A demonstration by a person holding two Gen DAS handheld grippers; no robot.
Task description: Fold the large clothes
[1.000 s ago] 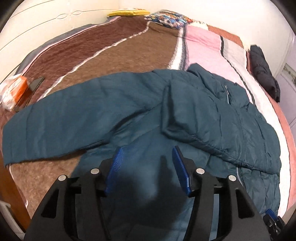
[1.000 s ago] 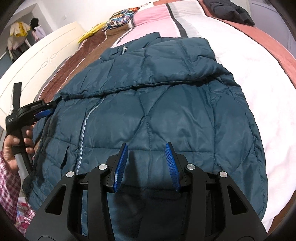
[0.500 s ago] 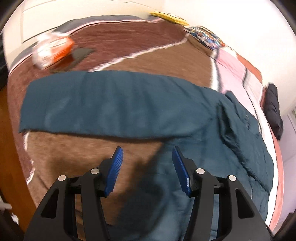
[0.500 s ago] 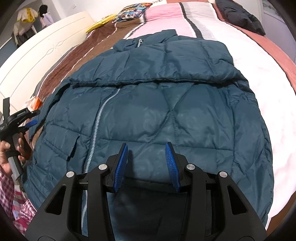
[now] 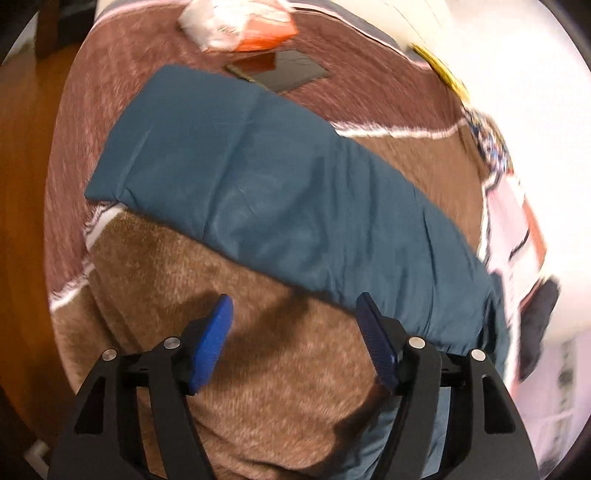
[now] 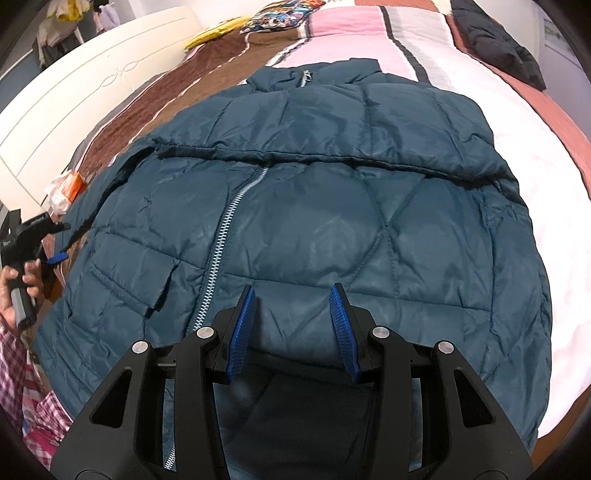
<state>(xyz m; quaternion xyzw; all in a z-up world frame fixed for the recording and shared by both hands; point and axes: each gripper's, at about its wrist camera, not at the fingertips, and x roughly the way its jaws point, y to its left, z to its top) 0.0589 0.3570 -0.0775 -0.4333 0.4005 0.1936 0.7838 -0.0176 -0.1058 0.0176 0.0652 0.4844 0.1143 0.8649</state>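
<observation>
A dark teal quilted jacket (image 6: 332, 221) lies front up on the bed, zipper (image 6: 225, 236) closed, with one sleeve folded across its chest (image 6: 332, 125). Its other sleeve (image 5: 258, 184) stretches flat over the brown blanket in the left wrist view. My left gripper (image 5: 293, 306) is open and empty, above the blanket just short of that sleeve. It also shows at the left edge of the right wrist view (image 6: 40, 236), held in a hand. My right gripper (image 6: 291, 299) is open and empty above the jacket's lower front.
A brown, pink and white striped blanket (image 5: 280, 387) covers the bed. An orange-and-white packet (image 5: 243, 22) and a dark flat phone (image 5: 291, 72) lie past the sleeve's cuff. A black garment (image 6: 495, 44) lies at the far right. The white headboard (image 6: 74, 107) is on the left.
My left gripper has swung left off the jacket's body to the outstretched sleeve and the blanket. My right gripper has stayed over the jacket's lower front, shifting slightly.
</observation>
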